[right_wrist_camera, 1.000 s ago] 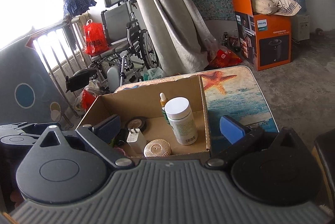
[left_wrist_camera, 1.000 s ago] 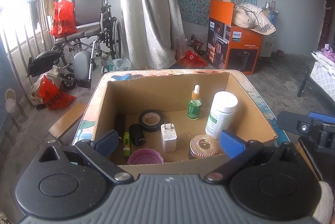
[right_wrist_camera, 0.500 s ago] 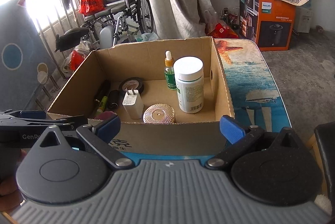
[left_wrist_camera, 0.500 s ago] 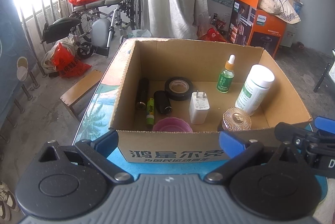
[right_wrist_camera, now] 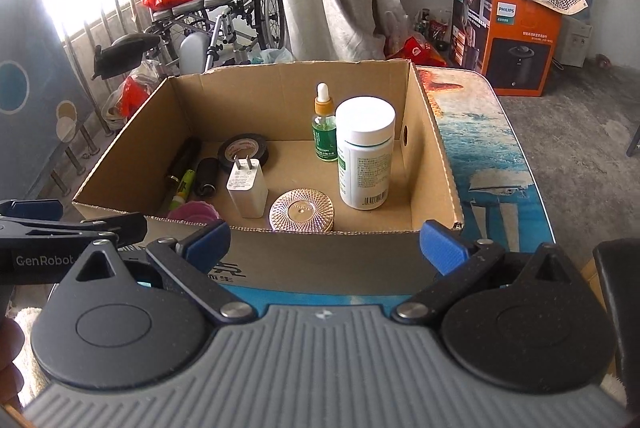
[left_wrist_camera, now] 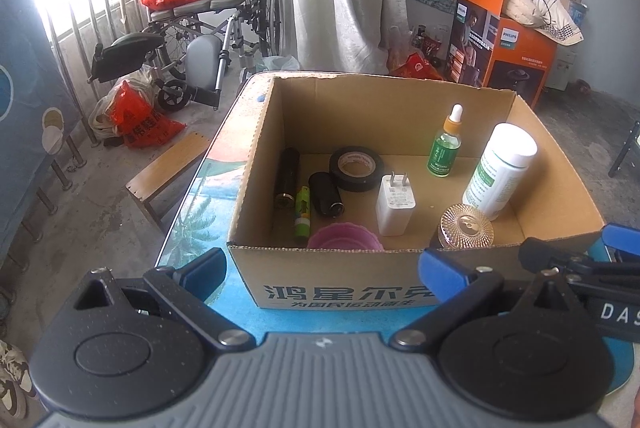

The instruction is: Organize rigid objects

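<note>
Both claws hang level before the open brown cardboard box [left_wrist_camera: 344,292] on the ocean-print desk [right_wrist_camera: 492,164], jaws spread wide and empty: left claw [left_wrist_camera: 322,268], right claw [right_wrist_camera: 324,242]. Inside stand a white plug charger [right_wrist_camera: 247,188], a gold ribbed round lid [right_wrist_camera: 302,210], perhaps a jar's, a white-capped pill bottle [right_wrist_camera: 363,156], then a black tape roll [left_wrist_camera: 355,168].

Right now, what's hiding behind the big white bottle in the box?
In the right wrist view, a green dropper bottle stands behind the white bottle, partly covered by it. Whatever sits low behind the white bottle stays hidden.
</note>
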A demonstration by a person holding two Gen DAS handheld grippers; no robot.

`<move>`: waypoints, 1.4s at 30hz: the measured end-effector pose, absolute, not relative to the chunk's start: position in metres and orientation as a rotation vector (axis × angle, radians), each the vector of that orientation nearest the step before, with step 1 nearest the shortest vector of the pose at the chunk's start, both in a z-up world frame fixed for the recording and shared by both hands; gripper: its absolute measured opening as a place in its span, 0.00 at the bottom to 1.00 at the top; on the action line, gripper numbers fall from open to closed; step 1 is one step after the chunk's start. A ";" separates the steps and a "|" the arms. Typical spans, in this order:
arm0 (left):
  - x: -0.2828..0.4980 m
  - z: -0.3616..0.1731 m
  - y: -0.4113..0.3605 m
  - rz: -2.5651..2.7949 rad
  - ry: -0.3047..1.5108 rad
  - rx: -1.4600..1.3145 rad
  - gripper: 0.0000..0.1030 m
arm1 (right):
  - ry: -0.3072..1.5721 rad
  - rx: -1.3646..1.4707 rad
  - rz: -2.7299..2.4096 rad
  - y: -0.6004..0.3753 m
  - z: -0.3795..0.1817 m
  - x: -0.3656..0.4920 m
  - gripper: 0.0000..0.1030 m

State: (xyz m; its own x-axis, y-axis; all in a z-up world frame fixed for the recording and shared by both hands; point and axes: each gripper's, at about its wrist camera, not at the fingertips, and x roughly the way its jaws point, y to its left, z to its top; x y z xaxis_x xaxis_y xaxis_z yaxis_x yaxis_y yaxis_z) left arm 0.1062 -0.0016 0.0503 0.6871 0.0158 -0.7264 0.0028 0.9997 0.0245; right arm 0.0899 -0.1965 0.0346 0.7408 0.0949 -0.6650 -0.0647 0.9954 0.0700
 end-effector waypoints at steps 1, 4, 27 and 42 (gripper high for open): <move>0.106 0.051 -0.002 0.009 0.811 0.028 1.00 | 0.730 0.042 0.088 -0.200 0.034 0.086 0.99; 0.105 0.051 -0.002 0.012 0.805 0.034 1.00 | 0.730 0.043 0.088 -0.200 0.034 0.086 0.99; 0.103 0.052 -0.003 0.016 0.805 0.041 1.00 | 0.732 0.031 0.073 -0.199 0.037 0.079 0.99; 0.101 0.051 -0.003 0.016 0.807 0.043 0.99 | 0.741 0.035 0.063 -0.201 0.035 0.078 0.99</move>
